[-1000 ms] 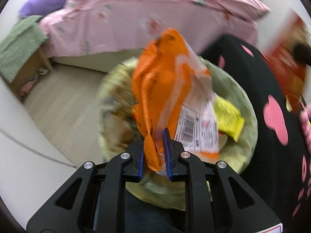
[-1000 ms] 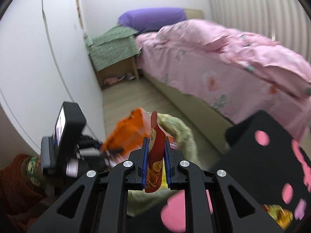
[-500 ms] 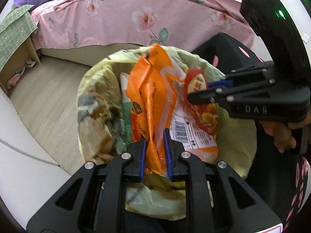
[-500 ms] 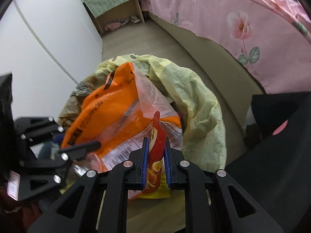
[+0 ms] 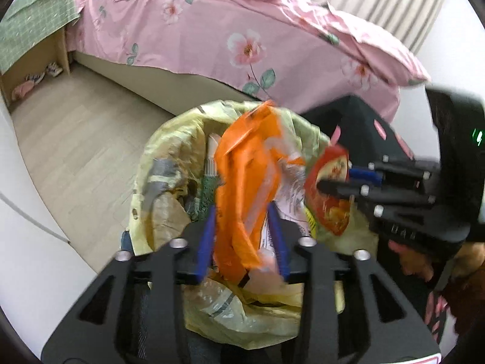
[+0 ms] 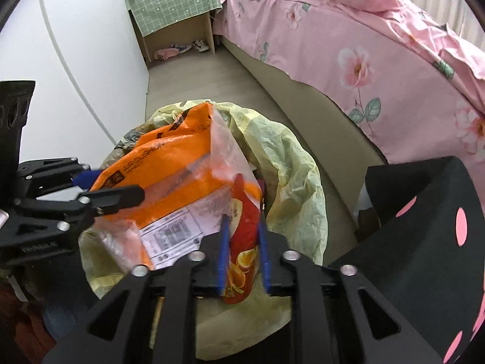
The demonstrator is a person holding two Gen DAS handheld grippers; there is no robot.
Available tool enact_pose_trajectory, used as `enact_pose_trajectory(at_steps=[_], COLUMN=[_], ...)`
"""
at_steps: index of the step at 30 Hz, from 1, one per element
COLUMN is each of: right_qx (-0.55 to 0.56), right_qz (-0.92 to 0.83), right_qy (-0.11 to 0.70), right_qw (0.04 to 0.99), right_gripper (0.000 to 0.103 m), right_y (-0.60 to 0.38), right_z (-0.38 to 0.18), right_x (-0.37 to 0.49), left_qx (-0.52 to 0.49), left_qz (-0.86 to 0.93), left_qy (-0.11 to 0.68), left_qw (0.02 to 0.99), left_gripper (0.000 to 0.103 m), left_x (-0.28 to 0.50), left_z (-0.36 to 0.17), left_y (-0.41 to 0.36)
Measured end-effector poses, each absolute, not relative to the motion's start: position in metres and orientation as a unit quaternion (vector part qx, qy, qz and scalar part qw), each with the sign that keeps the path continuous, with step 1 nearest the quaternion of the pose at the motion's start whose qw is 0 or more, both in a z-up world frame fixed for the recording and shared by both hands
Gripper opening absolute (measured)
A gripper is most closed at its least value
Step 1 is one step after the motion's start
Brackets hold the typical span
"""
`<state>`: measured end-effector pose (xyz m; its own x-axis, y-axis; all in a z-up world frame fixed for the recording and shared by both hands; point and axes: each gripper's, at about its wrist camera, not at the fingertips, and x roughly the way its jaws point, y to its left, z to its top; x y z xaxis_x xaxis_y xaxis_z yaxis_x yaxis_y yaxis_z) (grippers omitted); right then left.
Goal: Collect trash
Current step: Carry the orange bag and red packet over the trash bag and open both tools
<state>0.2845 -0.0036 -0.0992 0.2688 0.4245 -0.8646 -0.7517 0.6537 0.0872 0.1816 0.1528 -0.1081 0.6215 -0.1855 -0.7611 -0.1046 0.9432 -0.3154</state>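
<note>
Your left gripper (image 5: 242, 236) at frame bottom has just been opening: jaws spread, orange bag (image 5: 245, 182) loose between them, pads off it. Your right gripper (image 6: 242, 251) likewise just opened; red packet (image 6: 242, 242) stands between its jaws, unpinched. Both wrappers sit over the yellow-lined bin (image 6: 291, 163), centre frame. Pink bed (image 6: 348, 45) fills the upper right in both views; wood floor (image 5: 75, 139) at left.
</note>
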Motion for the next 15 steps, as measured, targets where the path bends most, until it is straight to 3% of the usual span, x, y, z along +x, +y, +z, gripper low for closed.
enact_pose_trajectory(at_steps=[2, 5, 15], right_qx=[-0.166, -0.172, -0.106], right_qz=[0.381, 0.380, 0.337], right_qy=[0.472, 0.462, 0.396], right_qw=[0.778, 0.783, 0.848], right_gripper=[0.042, 0.045, 0.056], right_y=[-0.005, -0.009, -0.099], right_z=[-0.097, -0.088, -0.031], right_x=[0.283, 0.275, 0.239], left_qx=[-0.180, -0.189, -0.181], left_qz=[-0.014, 0.006, -0.016], left_qy=[0.421, 0.398, 0.335], left_qw=[0.889, 0.898, 0.925], left_gripper=[0.047, 0.059, 0.061], left_x=[0.177, 0.170, 0.147], left_z=[-0.100, -0.085, -0.031], left_y=[0.159, 0.168, 0.138])
